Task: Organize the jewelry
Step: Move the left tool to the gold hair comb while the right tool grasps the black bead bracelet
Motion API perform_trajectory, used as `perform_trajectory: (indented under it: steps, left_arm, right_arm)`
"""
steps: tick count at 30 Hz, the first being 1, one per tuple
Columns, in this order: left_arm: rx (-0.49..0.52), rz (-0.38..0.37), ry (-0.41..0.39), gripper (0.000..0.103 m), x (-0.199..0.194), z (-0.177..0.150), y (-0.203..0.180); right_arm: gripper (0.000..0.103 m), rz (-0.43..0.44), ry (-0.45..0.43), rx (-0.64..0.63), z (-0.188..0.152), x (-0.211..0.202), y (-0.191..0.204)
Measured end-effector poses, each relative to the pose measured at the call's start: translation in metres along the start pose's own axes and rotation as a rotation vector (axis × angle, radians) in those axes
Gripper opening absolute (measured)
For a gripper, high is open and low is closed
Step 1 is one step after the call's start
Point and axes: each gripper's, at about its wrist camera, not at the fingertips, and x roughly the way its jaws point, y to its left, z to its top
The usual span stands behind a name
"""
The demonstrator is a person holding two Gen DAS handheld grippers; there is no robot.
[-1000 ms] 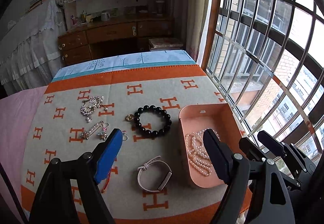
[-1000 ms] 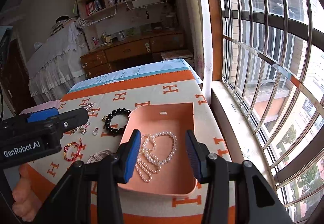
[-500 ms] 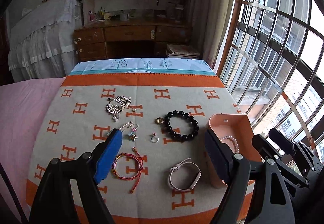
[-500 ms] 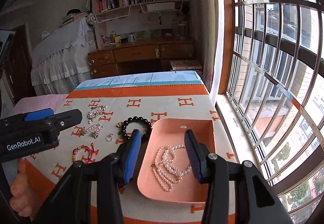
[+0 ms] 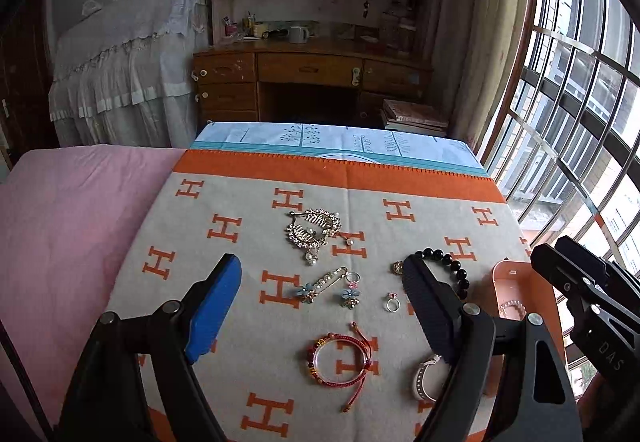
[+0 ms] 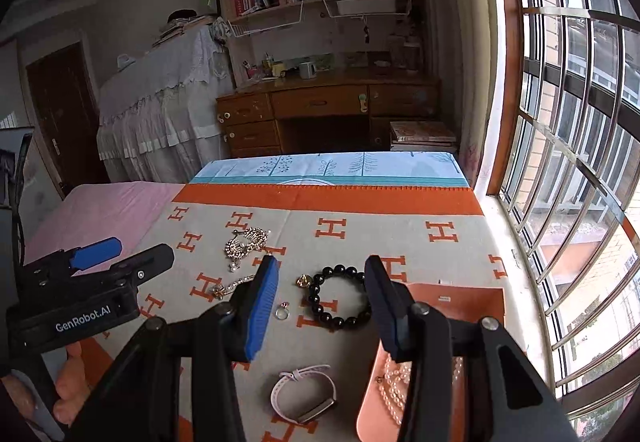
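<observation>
Jewelry lies on an orange-and-grey H-pattern blanket (image 5: 248,210). A rhinestone hair clip (image 5: 313,229), a flower pin (image 5: 326,285), a small ring (image 5: 391,302), a red cord bracelet (image 5: 340,360), a black bead bracelet (image 6: 338,296) and a white watch (image 6: 304,394) are spread out. A pink tray (image 6: 452,302) at the right holds a pearl necklace (image 6: 394,382). My left gripper (image 5: 320,306) is open and empty above the pin and red bracelet. My right gripper (image 6: 320,302) is open and empty above the black bracelet.
The blanket covers a bed with a pink sheet (image 5: 68,210) to the left. A barred window (image 6: 568,146) runs along the right side. A wooden desk (image 5: 312,78) and bookshelves stand beyond the bed's far end.
Both grippers have moved left, away from the pink tray. The left now looks over the pin and red bracelet, the right over the black bracelet. Both stay open.
</observation>
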Motion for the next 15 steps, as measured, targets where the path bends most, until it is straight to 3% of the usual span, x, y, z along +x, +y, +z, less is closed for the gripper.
perform_trajectory:
  steps: [7, 15]
  left_arm:
    - [-0.083, 0.128, 0.0, 0.082, 0.009, 0.028, 0.067]
    - [-0.188, 0.163, 0.061, 0.082, 0.034, 0.038, 0.117]
  right_arm:
    - [0.045, 0.046, 0.093, -0.031, 0.029, 0.034, 0.018]
    - [0.045, 0.106, 0.188, -0.025, 0.047, 0.074, 0.028]
